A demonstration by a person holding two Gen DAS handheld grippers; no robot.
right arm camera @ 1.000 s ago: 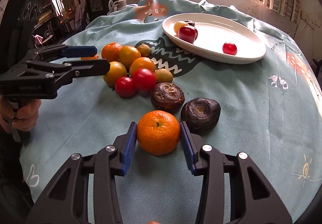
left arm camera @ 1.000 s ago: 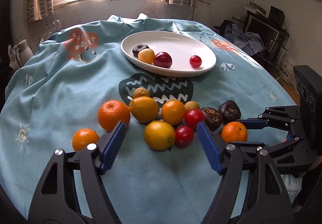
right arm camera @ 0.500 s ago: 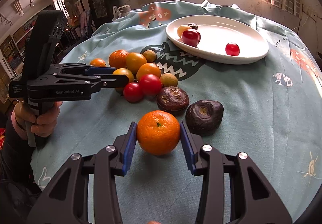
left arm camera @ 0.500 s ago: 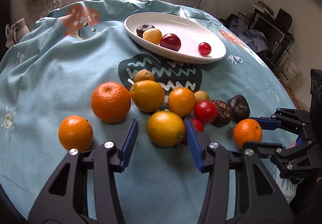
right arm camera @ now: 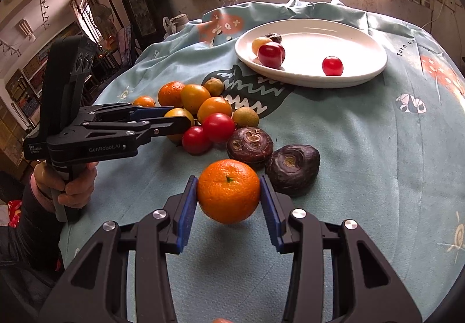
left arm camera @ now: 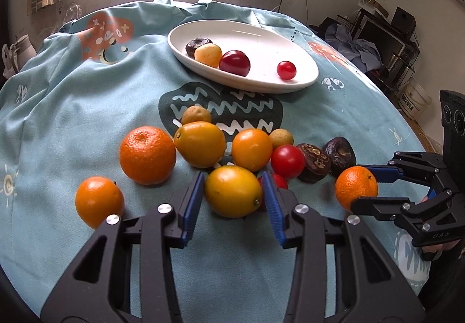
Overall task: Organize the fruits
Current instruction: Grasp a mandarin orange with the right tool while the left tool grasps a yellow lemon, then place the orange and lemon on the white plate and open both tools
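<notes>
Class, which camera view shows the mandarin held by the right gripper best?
The right wrist view: the mandarin sits large and central between that gripper's fingers. The left wrist view shows it small, at the right edge.

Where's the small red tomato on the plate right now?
The small tomato sits alone on the plate's right side, apart from the three fruits clustered left.

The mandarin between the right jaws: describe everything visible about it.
The mandarin is round, bright orange, with dimpled glossy peel and a small green stem scar facing the camera. The right gripper has a blue pad on each side of it. A shadow beneath suggests it is just off the tablecloth. Two dark, wrinkled fruits sit close behind it; contact is unclear.
</notes>
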